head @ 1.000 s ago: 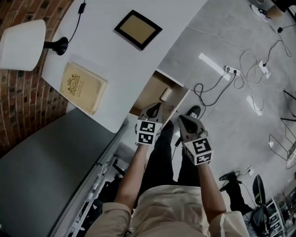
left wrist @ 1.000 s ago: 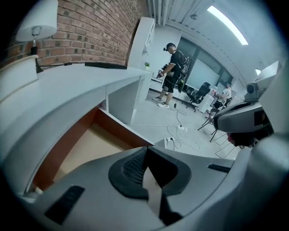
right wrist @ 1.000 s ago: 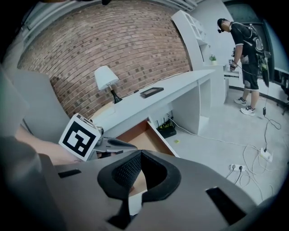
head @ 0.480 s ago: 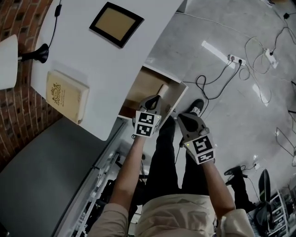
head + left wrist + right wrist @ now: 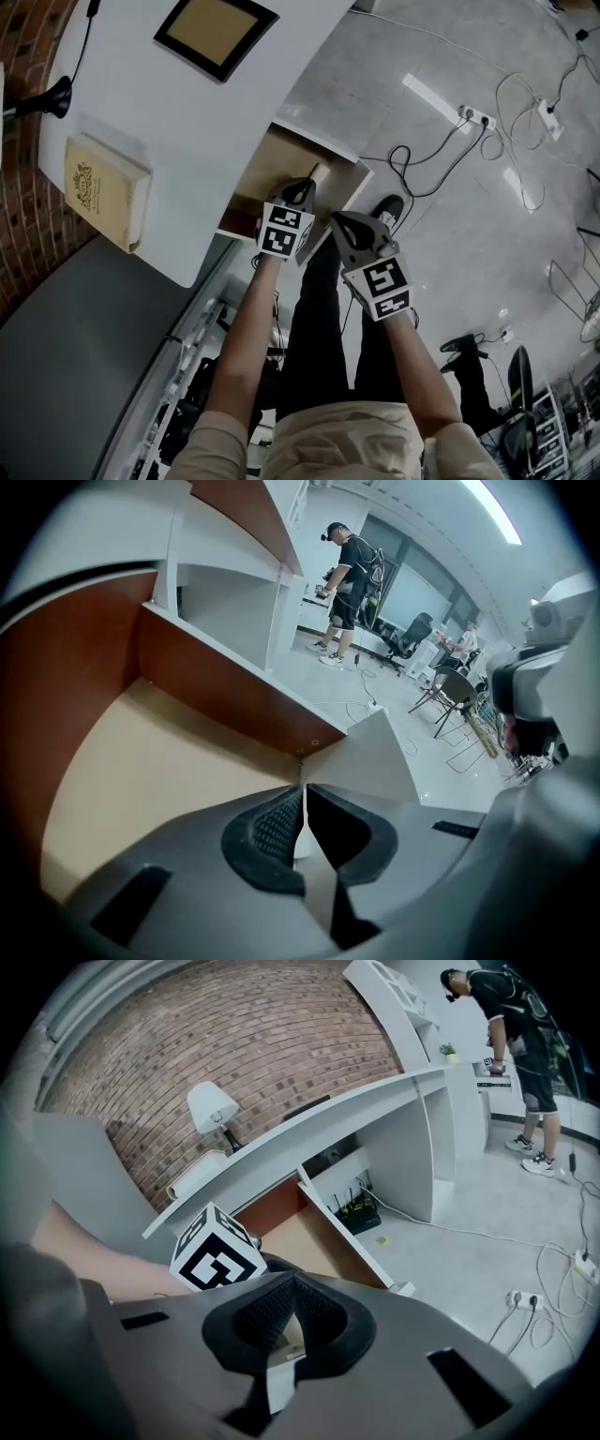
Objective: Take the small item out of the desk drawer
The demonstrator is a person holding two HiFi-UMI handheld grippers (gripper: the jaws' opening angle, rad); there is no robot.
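The desk drawer (image 5: pixel 267 164) stands open under the white desk top (image 5: pixel 187 112), its tan floor bare in the left gripper view (image 5: pixel 141 771). A small pale item (image 5: pixel 319 173) sits at the drawer's front right corner. My left gripper (image 5: pixel 302 191) points into the drawer just beside the item. Its jaws are only beginning to open, a thin slit with nothing in it (image 5: pixel 304 803). The item is hidden in that view. My right gripper (image 5: pixel 339 223) hovers outside the drawer front, shut and empty (image 5: pixel 286 1302).
On the desk lie a tan book (image 5: pixel 98 192), a dark picture frame (image 5: pixel 216 33) and a lamp base (image 5: pixel 52 94). Cables and a power strip (image 5: pixel 469 114) lie on the floor. A person (image 5: pixel 347 583) stands far off by chairs (image 5: pixel 450 691).
Both grippers have moved forward toward the drawer. The left gripper's tip now reaches over the drawer's front edge, close to the small item.
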